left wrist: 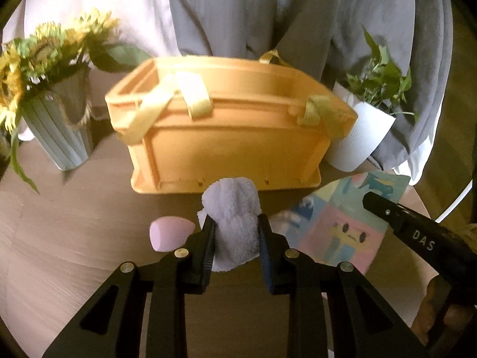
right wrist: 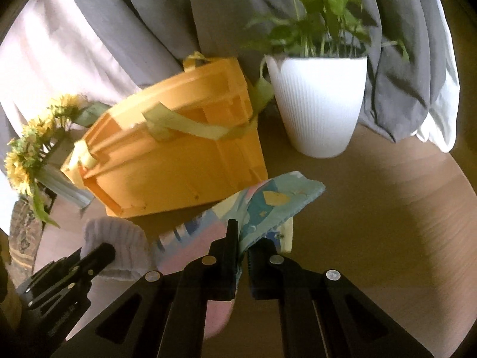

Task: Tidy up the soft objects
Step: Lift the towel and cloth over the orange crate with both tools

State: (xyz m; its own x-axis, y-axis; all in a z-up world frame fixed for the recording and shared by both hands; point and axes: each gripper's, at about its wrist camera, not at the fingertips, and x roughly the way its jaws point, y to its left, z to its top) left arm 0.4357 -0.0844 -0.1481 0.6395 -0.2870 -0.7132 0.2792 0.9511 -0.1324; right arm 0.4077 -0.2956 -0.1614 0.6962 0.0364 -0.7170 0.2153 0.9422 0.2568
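Left wrist: orange crate (left wrist: 226,146) holds yellow straps (left wrist: 196,98).

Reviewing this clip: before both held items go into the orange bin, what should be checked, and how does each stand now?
1. Left gripper clamps the lavender fluffy cloth: ok.
2. Right gripper pinches the pastel printed cloth: ok.
3. Orange bin upright, top open: ok.
4. Bin's yellow straps clear of the opening: not ok, draped over the rim.
5. Room inside the bin: cannot tell.
6. Pink soft piece still on the table: not ok.
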